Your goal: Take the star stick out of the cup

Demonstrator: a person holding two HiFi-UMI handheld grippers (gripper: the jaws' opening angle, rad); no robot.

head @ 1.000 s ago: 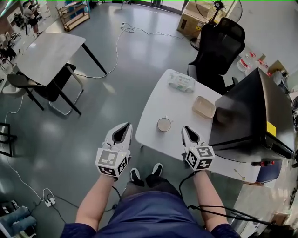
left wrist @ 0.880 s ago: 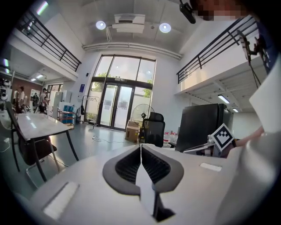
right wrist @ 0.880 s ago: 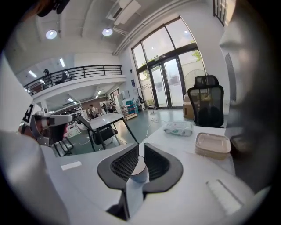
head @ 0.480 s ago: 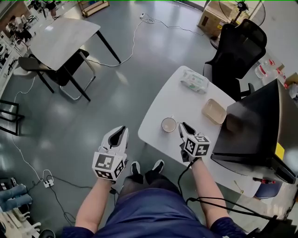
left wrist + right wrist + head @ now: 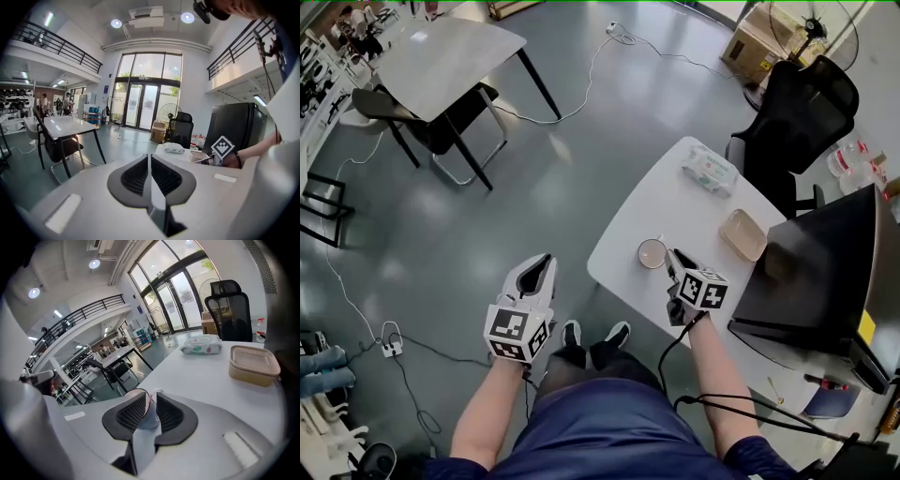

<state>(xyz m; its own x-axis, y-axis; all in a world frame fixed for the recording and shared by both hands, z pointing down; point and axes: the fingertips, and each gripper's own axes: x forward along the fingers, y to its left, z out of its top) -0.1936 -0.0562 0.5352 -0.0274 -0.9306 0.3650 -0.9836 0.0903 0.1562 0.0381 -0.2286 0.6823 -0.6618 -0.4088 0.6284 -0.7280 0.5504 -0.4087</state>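
- Head view shows a white table (image 5: 675, 202) ahead on the right.
- Left gripper (image 5: 540, 262) — over the floor beside the table, jaws pressed together, empty.
- Right gripper (image 5: 673, 255) — jaws narrowly parted, tips at the cup (image 5: 652, 252) near the table's front edge.
- Stick (image 5: 150, 399) — thin, pink, in the cup, showing in that gap.

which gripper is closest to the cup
The right gripper, its tips beside the cup on the white table; the left gripper hangs over the floor.
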